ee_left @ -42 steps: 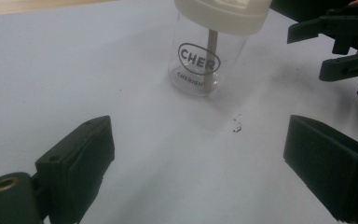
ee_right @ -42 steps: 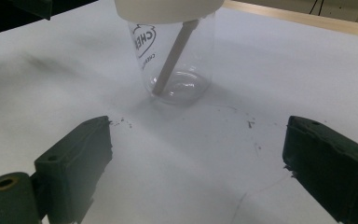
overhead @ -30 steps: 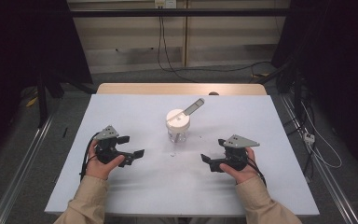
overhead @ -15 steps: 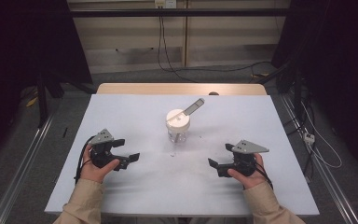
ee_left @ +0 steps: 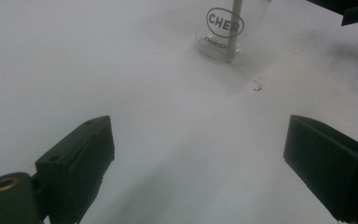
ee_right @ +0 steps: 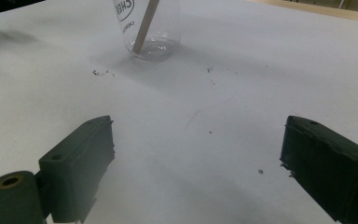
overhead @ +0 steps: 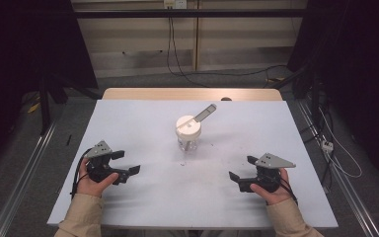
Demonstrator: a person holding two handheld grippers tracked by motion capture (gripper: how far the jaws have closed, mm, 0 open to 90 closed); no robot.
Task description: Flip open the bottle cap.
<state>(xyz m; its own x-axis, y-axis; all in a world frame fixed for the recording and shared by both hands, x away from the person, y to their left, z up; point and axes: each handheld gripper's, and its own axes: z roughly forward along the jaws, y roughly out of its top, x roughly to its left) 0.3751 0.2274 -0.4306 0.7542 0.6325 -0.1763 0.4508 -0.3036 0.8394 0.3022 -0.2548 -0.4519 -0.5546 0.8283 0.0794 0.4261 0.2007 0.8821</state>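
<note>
- White table (overhead: 143,123), dark room and cables behind; few dark crumbs on the sheet.
- Left gripper (overhead: 124,163): jaws wide, nothing between them. Right gripper (overhead: 241,169): jaws have just been closing a little, yet stand wide and bare.
- Clear jar (overhead: 189,140), white lid (overhead: 188,125), flat stick (overhead: 201,115) through it, sits ahead of both sets of fingertips, well apart, midway between them.
- I judge nothing started: jar untouched, reach and grasp all left.
- Jar print reads "CHER", "CHERISH" partly below (ee_left: 224,23).
</note>
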